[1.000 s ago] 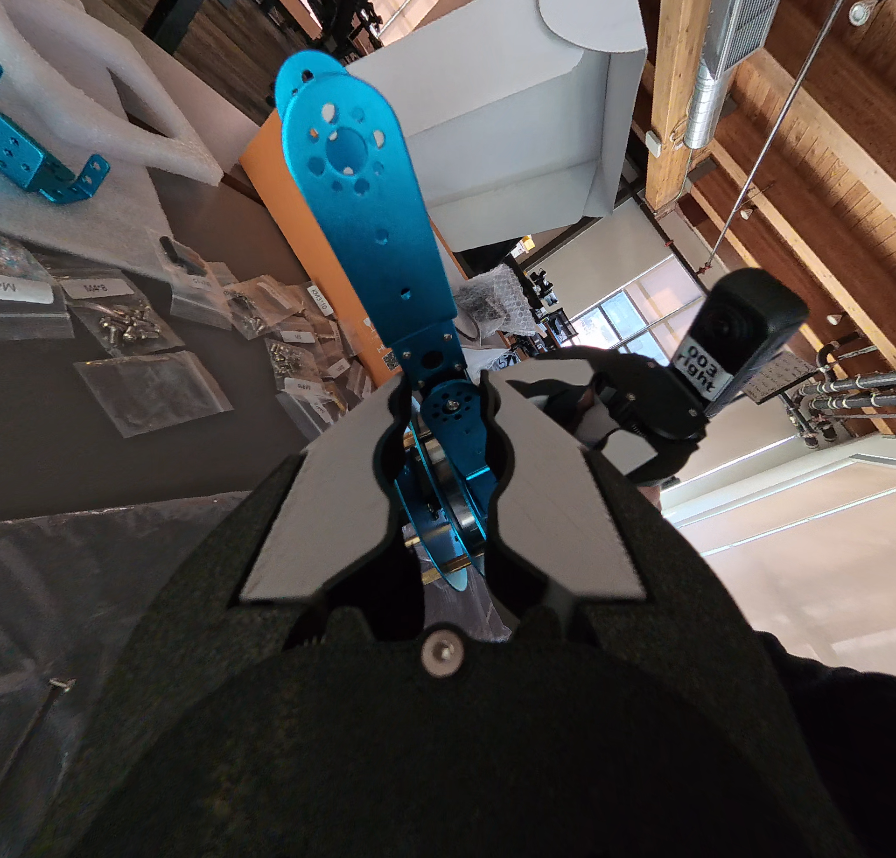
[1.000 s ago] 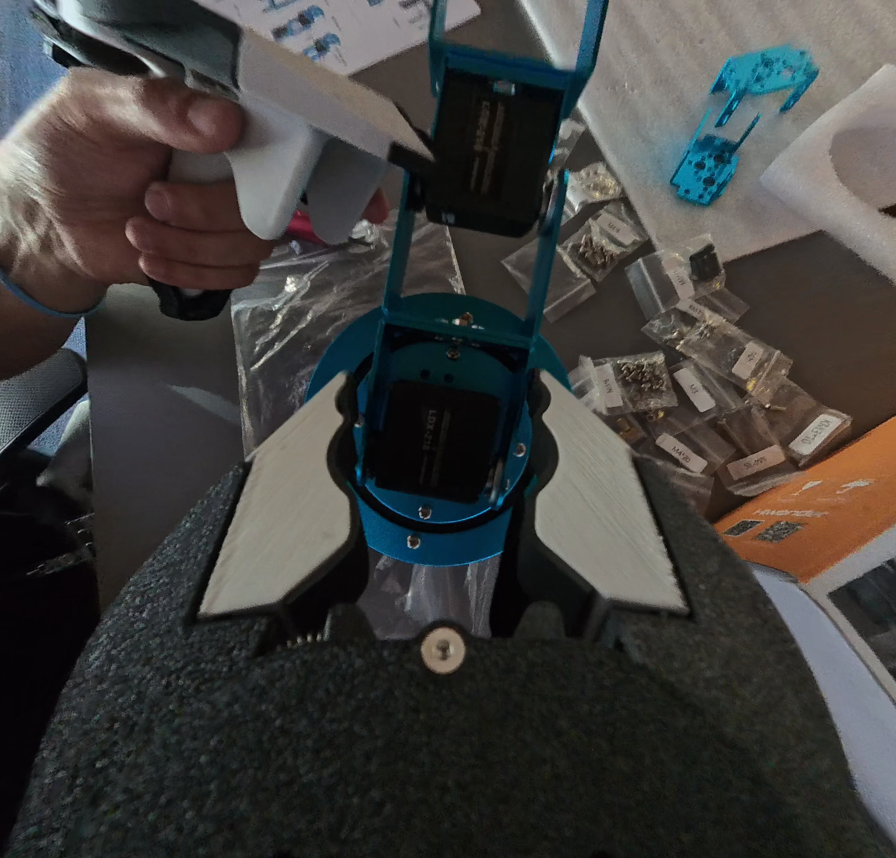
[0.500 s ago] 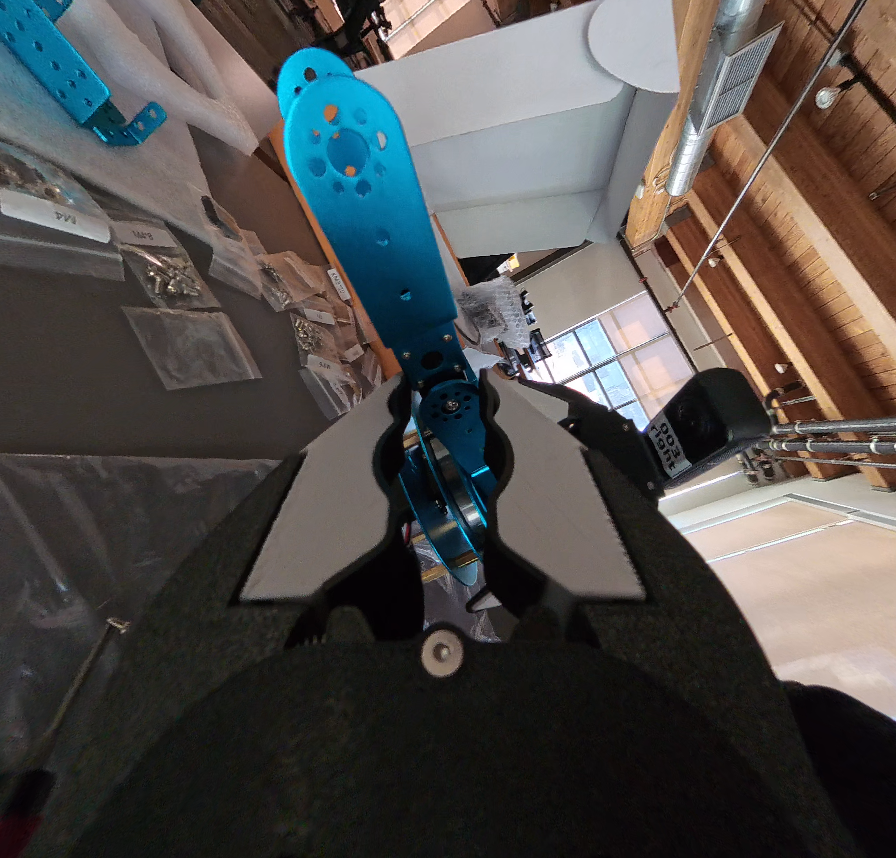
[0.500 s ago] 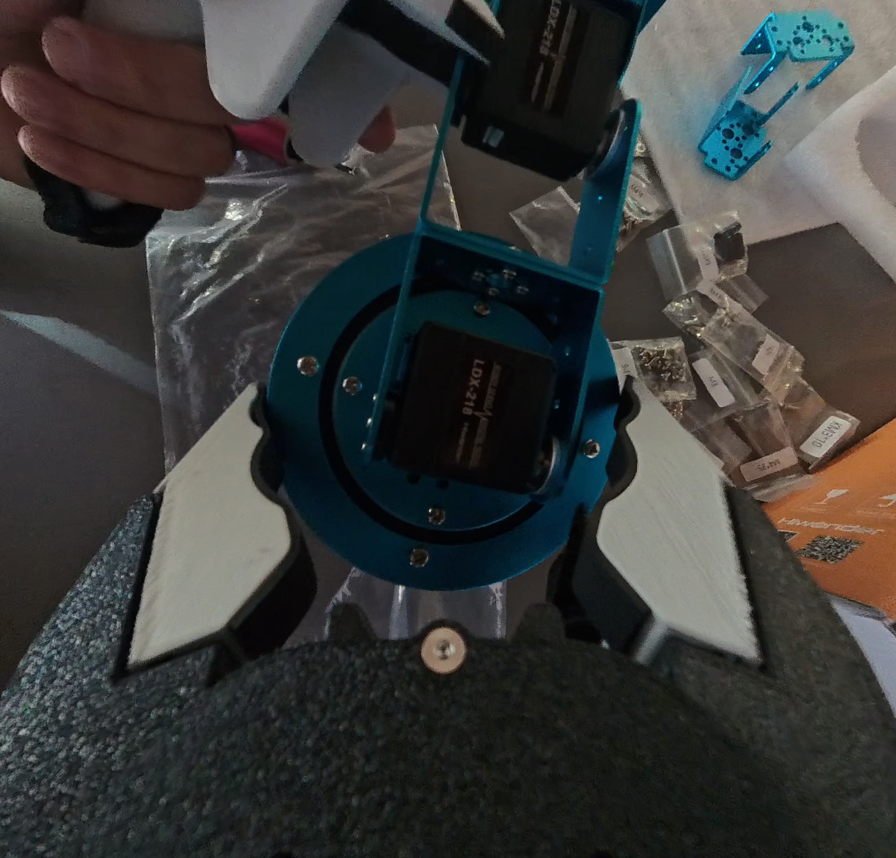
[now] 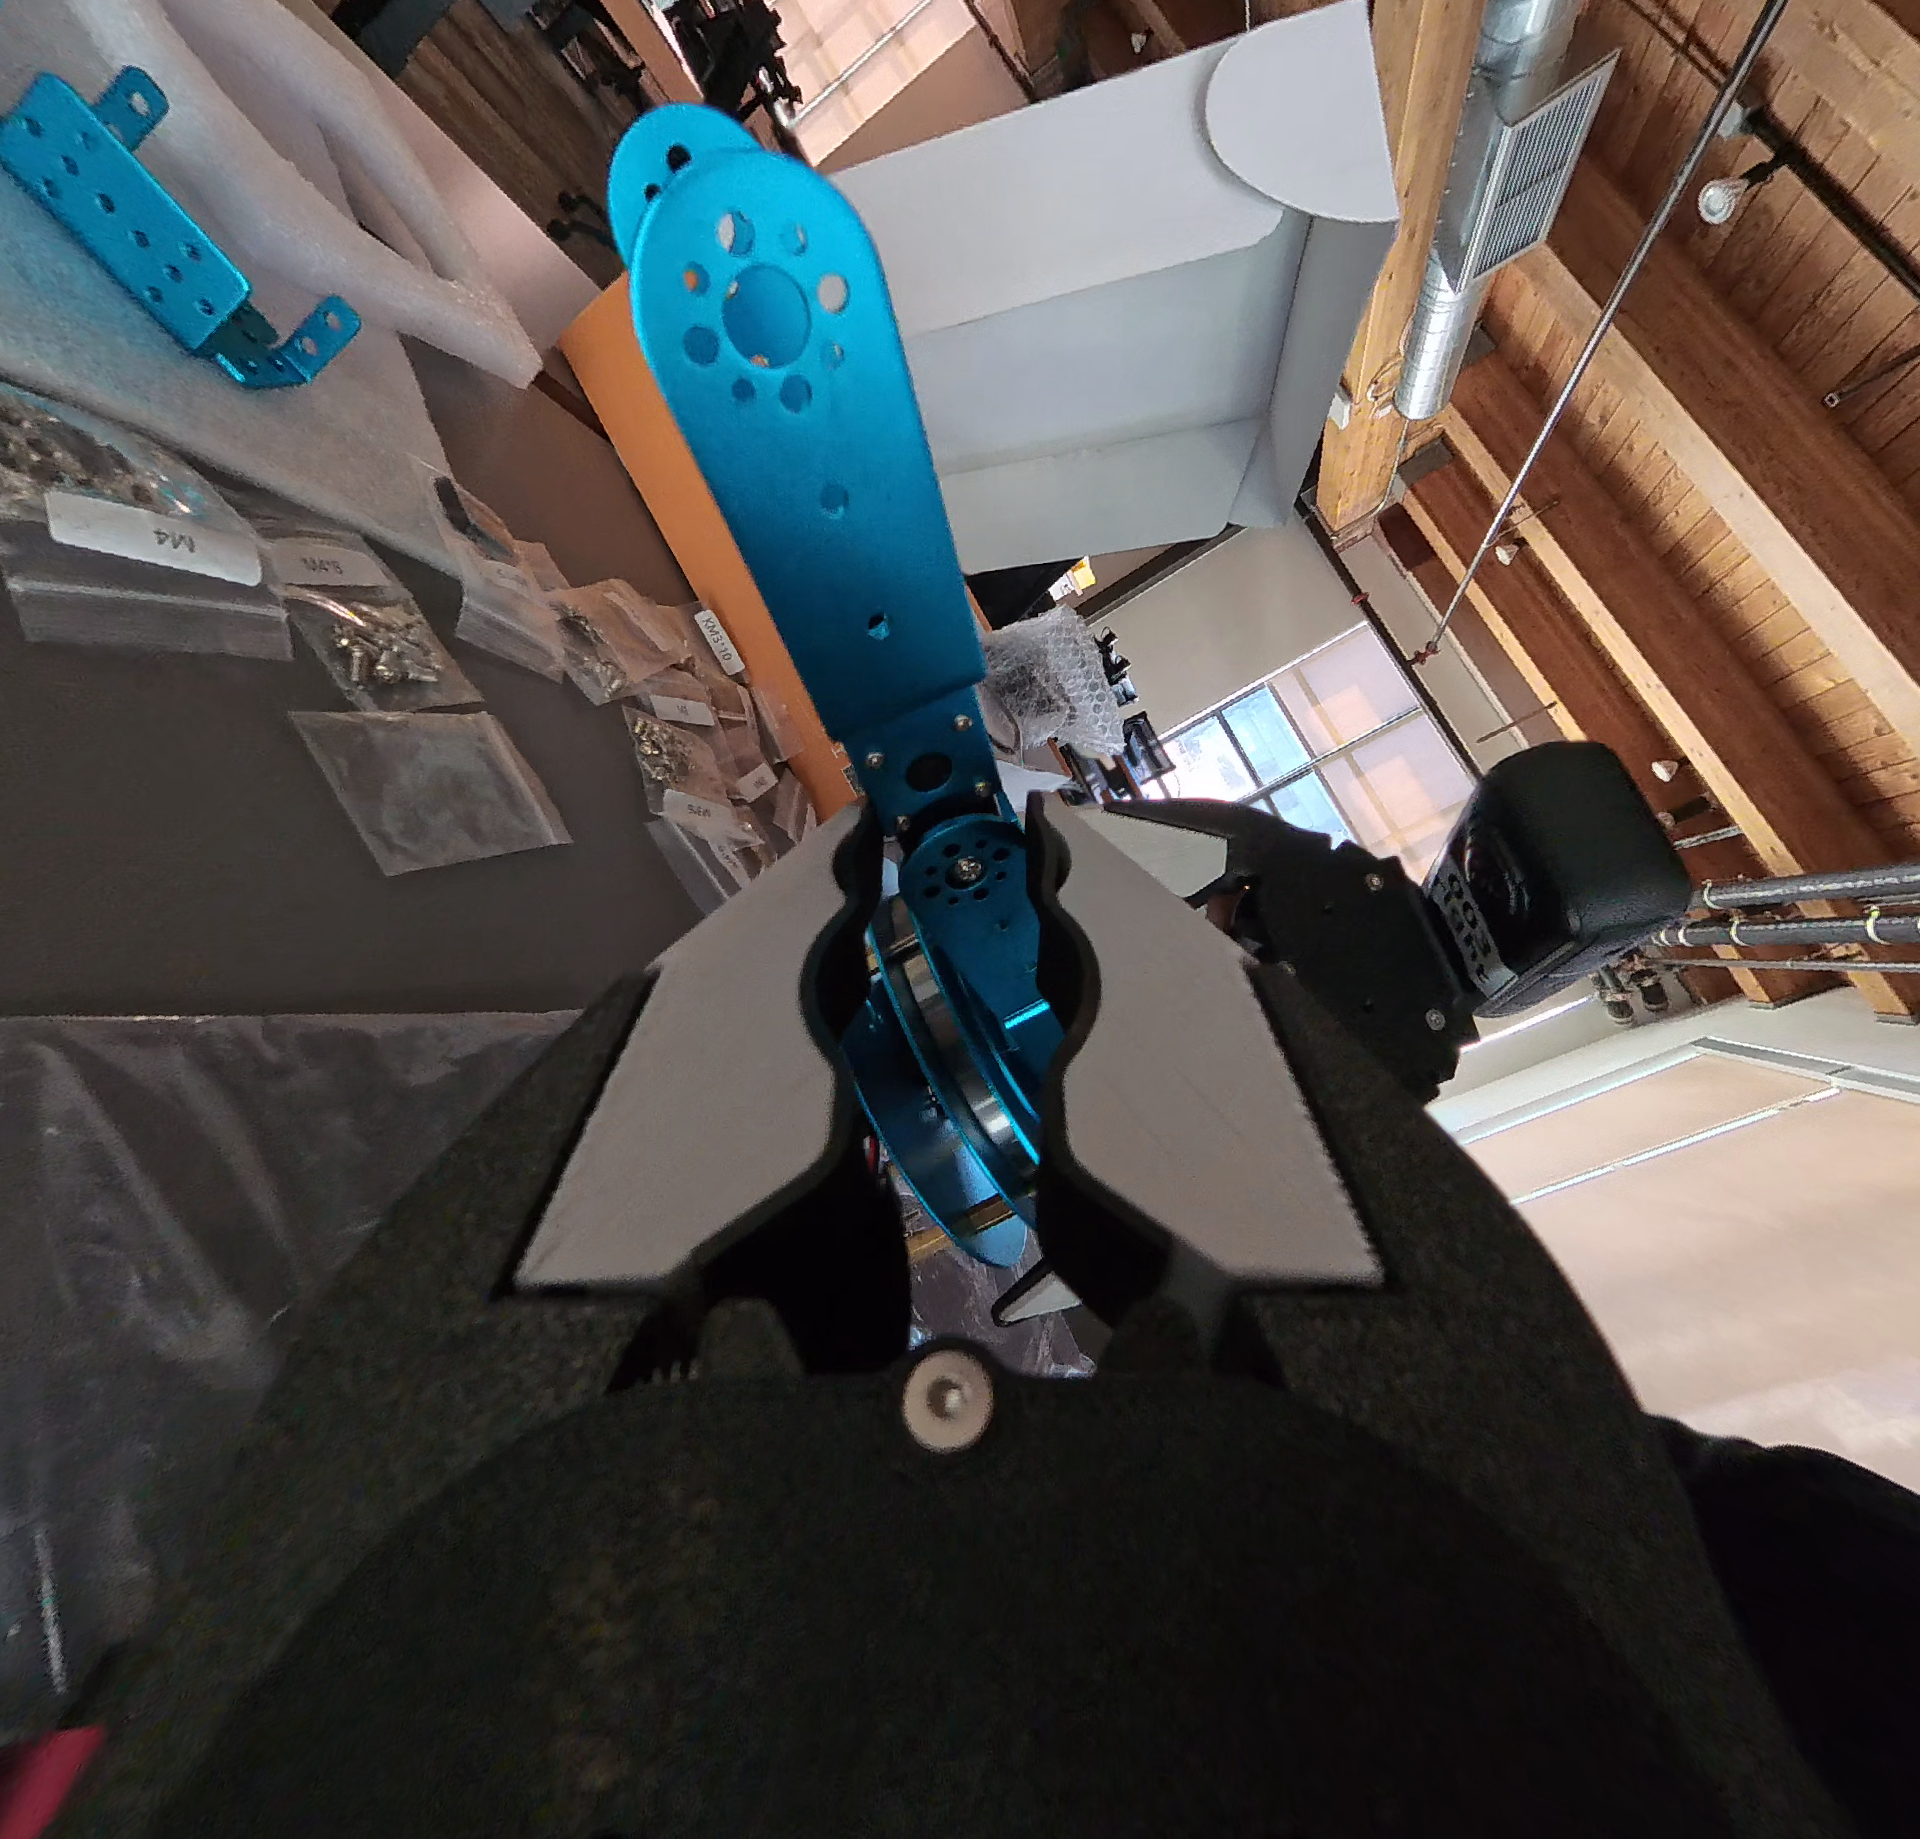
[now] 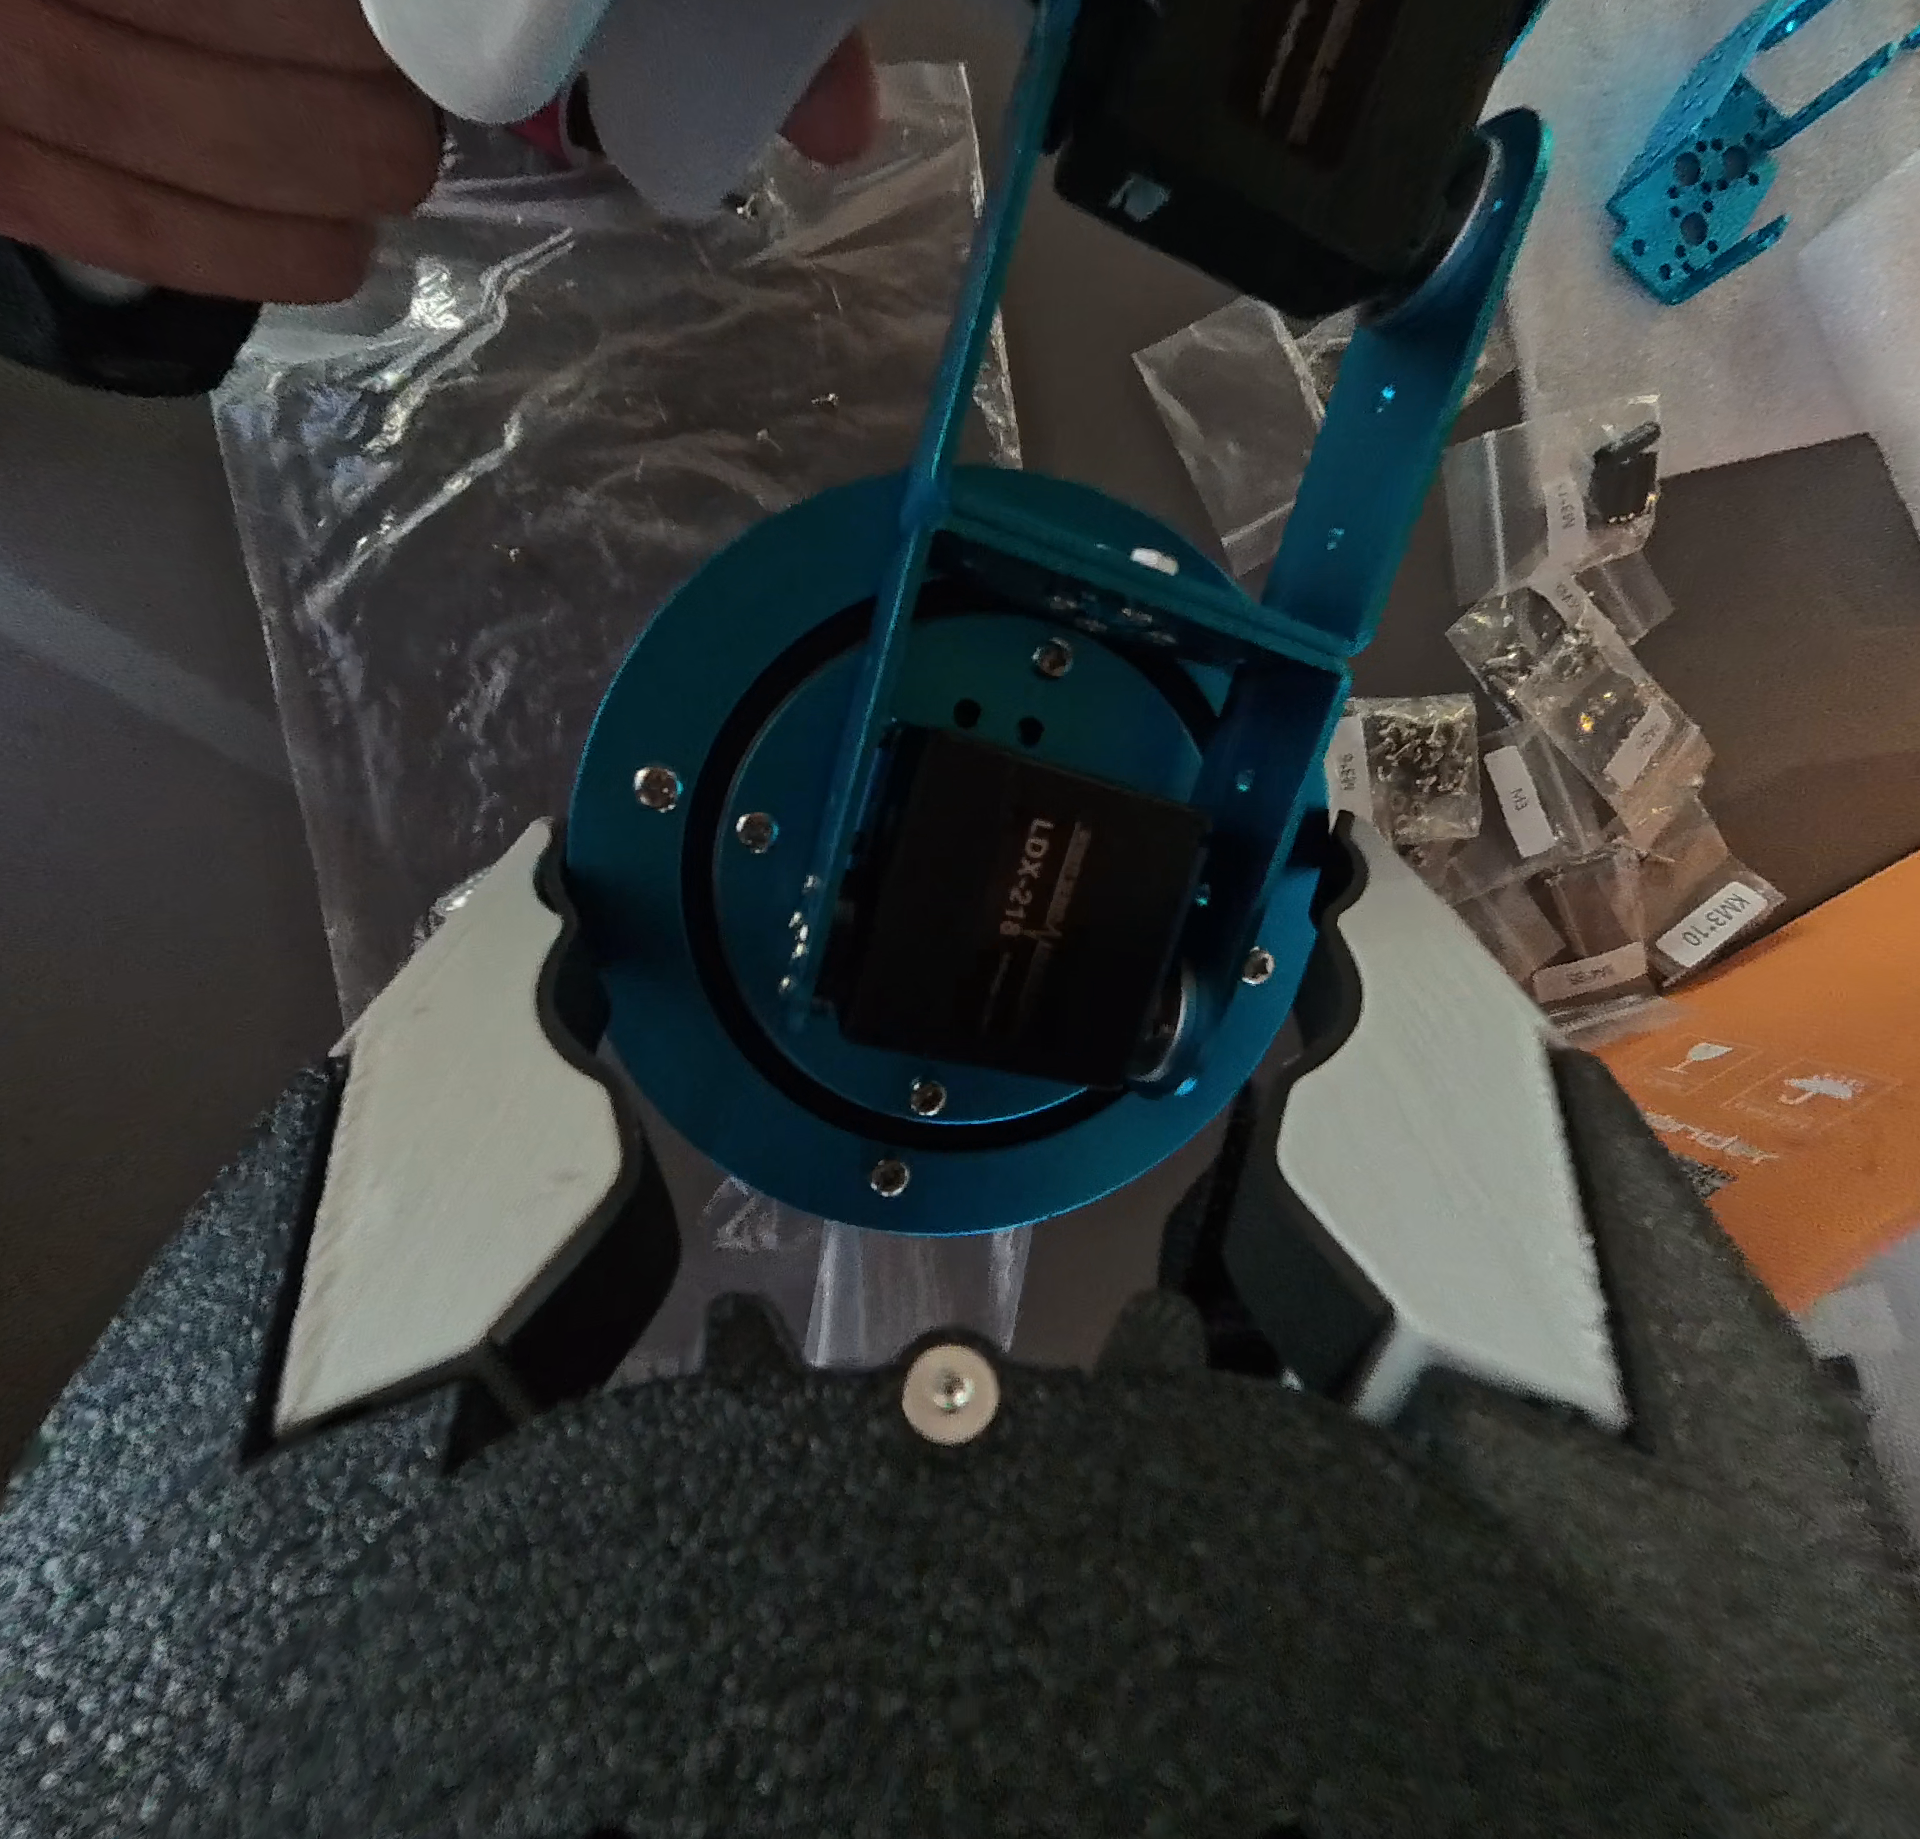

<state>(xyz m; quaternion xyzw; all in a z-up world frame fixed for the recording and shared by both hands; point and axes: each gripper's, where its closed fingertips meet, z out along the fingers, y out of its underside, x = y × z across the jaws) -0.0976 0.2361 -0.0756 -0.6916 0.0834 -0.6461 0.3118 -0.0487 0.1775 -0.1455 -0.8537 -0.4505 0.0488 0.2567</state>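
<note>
Blue servo assembly (image 6: 935, 854), dark table (image 5: 208, 906) — timber ceiling (image 5: 1714, 387)

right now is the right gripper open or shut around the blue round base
Open: the right gripper has its fingers spread wide on either side of the blue round base, which sits between their tips.

I count two black servos, one (image 6: 1013, 916) seated in the single blue round base (image 6: 665, 958) and one (image 6: 1288, 75) higher between the bracket arms. One loose blue bracket (image 6: 1725, 168) lies toward the desk's far edge on foam, and one orange box (image 6: 1766, 1083) at the right edge. The small clear parts bags (image 6: 1423, 771) overlap, roughly ten; I can't fix it exactly.
</note>
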